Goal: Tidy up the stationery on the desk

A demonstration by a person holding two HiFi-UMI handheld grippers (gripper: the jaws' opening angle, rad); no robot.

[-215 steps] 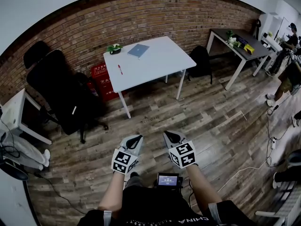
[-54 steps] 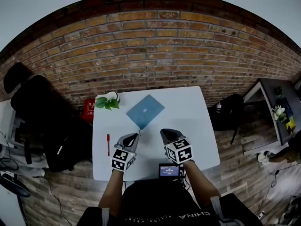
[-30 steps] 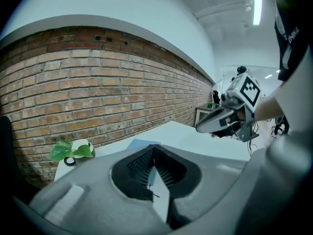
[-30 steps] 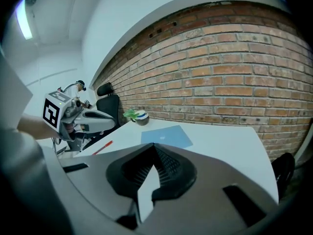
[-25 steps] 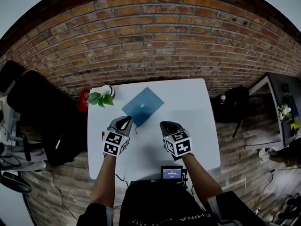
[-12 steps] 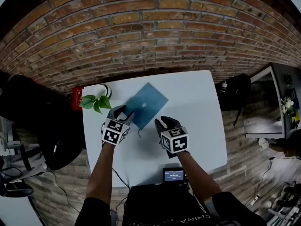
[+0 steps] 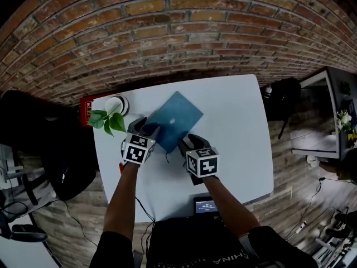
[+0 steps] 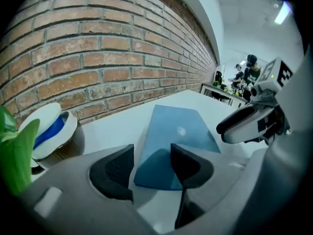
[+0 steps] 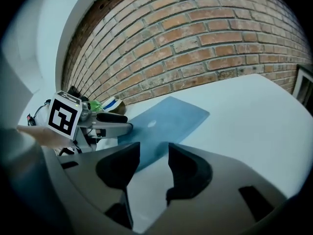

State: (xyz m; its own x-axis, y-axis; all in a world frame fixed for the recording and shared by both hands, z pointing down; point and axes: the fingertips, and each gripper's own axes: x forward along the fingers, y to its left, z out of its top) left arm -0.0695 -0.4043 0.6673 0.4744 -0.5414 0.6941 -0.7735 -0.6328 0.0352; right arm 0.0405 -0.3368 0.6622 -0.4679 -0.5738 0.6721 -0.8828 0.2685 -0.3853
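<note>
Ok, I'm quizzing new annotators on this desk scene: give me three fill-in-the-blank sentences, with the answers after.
The notebook on the desk is ____ in colour.
The plant stands at the desk's far ____ corner.
Behind the desk is a ____ wall.
Answers: blue; left; brick.

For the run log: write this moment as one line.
left gripper: jaws just opened, at blue notebook corner, no grip | right gripper: jaws just opened, nothing gripped
</note>
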